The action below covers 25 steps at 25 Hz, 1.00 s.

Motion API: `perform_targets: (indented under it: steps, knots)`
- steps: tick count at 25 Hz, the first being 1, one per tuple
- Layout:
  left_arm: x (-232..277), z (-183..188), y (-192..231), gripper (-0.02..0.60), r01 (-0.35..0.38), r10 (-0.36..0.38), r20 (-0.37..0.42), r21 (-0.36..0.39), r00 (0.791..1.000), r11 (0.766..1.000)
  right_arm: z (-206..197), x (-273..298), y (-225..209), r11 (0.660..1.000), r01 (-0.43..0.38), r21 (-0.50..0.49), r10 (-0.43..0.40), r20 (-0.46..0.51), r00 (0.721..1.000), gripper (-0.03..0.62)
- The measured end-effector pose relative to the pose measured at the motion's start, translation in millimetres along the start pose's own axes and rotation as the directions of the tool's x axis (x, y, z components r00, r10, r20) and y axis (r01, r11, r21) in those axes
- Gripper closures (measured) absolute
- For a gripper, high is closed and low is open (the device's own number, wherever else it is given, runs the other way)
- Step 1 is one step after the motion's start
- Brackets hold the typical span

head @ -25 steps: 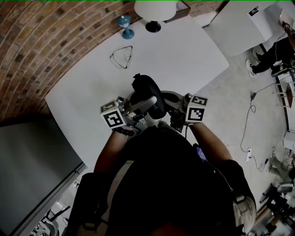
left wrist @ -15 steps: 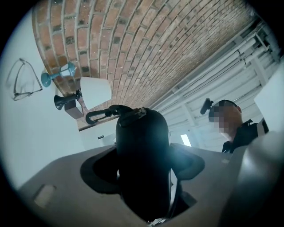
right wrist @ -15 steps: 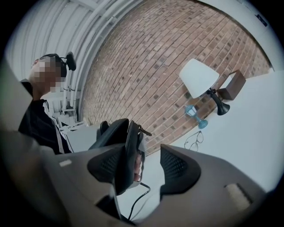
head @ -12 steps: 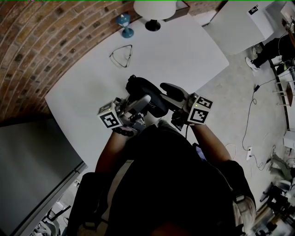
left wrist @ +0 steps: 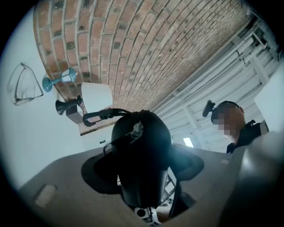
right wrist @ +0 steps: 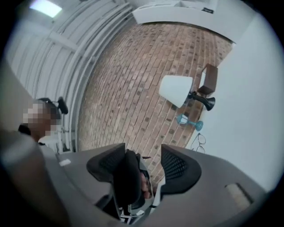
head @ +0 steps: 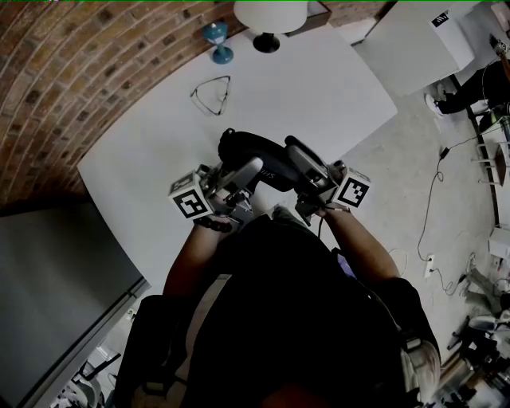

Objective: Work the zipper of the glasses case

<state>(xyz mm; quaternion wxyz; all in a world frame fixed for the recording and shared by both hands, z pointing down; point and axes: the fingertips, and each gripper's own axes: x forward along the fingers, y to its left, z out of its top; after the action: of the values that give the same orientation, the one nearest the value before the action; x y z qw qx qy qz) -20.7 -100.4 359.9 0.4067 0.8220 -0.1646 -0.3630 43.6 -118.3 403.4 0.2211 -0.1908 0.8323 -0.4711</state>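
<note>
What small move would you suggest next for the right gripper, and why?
Probably close the right gripper on the zipper pull: its jaws have just been opening, with the case between them but unclamped, while the left gripper, jaws just closing, clamps the case.

Head view looked steeply down over the person's shoulders onto the white tabletop (head: 319, 88). Left gripper view and right gripper view sat close behind the glasses case (left wrist: 141, 155), tilted up at the brick wall (left wrist: 146, 48). All three shared the lamp (head: 267, 14) and spectacles (head: 211, 97).
</note>
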Motion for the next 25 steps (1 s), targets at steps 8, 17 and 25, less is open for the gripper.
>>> perform_targets:
  steps: [8, 17, 25]
  knots:
    - [-3, 14, 13, 0.307, -0.068, 0.068, -0.005, 0.038, 0.998, 0.997, 4, -12, -25, 0.991, 0.093, 0.098, -0.1, 0.074, 0.992, 0.463]
    - [0, 11, 29, 0.309, -0.165, 0.175, -0.075, 0.123, 0.982, 0.979, -3, -13, -19, 0.993, 0.113, -0.034, -0.114, -0.021, 0.993, 0.553]
    - [8, 7, 35, 0.311, -0.205, 0.234, -0.134, 0.199, 0.963, 0.958, -21, -12, -13, 0.979, 0.09, -0.181, -0.12, -0.165, 0.979, 0.591]
